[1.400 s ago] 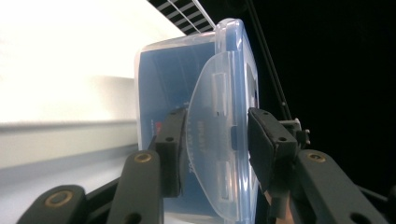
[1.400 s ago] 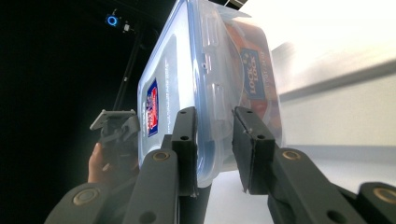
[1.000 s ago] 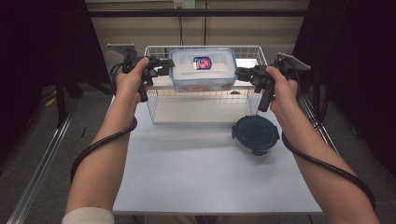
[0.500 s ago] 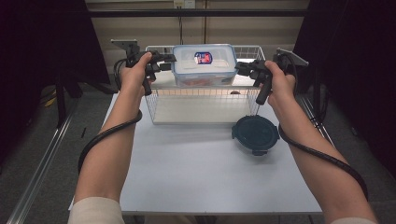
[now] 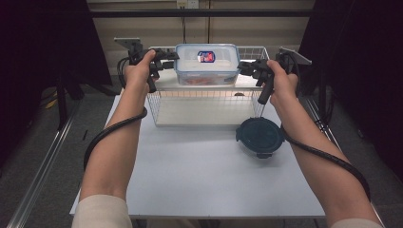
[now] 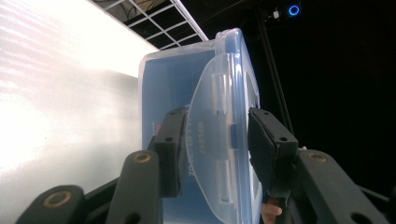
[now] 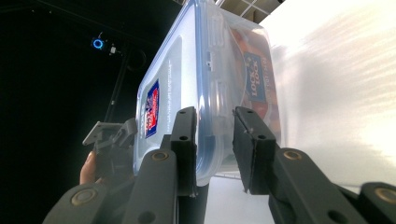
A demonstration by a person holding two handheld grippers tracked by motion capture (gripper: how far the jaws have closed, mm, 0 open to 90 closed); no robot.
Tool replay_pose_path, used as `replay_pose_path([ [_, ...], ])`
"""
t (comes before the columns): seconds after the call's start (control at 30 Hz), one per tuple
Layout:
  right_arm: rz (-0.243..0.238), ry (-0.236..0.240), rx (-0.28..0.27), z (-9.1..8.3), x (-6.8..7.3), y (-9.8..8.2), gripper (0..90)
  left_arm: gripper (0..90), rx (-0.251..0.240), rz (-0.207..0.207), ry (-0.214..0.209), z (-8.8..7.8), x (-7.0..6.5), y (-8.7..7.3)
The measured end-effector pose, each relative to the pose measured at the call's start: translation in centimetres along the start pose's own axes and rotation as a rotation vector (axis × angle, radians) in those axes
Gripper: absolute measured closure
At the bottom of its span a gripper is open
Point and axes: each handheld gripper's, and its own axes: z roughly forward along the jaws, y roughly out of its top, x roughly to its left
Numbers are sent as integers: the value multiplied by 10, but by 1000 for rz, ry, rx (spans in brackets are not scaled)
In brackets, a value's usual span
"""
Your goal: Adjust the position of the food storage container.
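A clear rectangular food container (image 5: pixel 206 64) with a blue-rimmed lid and a red-and-blue label hangs above the wire basket (image 5: pixel 204 102), held at both short ends. My left gripper (image 5: pixel 170 58) is shut on its left end. In the left gripper view the pads (image 6: pixel 170 140) clamp the lid's latch flap on the container (image 6: pixel 187 79), around the left gripper (image 6: pixel 212 128). My right gripper (image 5: pixel 244 69) is shut on the right end. In the right gripper view its fingers (image 7: pixel 252 135) pinch the lid edge of the container (image 7: pixel 177 65), around the right gripper (image 7: pixel 212 123). Reddish contents show through the wall.
The white wire basket stands at the far edge of the white table (image 5: pixel 199 175). A round dark container with a blue-green lid (image 5: pixel 260 137) sits just in front of the basket's right corner. Dark curtains flank both sides, and cables trail along both forearms.
Both hands and the container between them have shifted slightly up and farther over the basket. The grips look unchanged.
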Motion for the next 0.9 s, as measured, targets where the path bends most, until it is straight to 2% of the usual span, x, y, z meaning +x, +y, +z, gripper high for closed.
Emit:
replay_pose_path([
  [0.03,5,-3,0,0,1,0,707,586,-12,-13,3,1,-1,0],
  [0.27,2,-6,-7,4,1,1,705,575,-20,-8,21,3,3,4],
  [0.3,4,-3,-10,5,1,1,704,574,-37,-15,26,4,3,4],
  [0.47,8,-7,-14,8,1,3,699,563,-42,1,49,6,1,4],
  [0.67,5,-15,-28,11,1,5,691,553,-45,0,59,7,1,4],
  [0.8,8,-14,-34,12,1,6,691,545,-61,15,67,9,0,3],
  [0.9,8,-12,-41,13,1,6,691,541,-56,25,72,9,0,3],
])
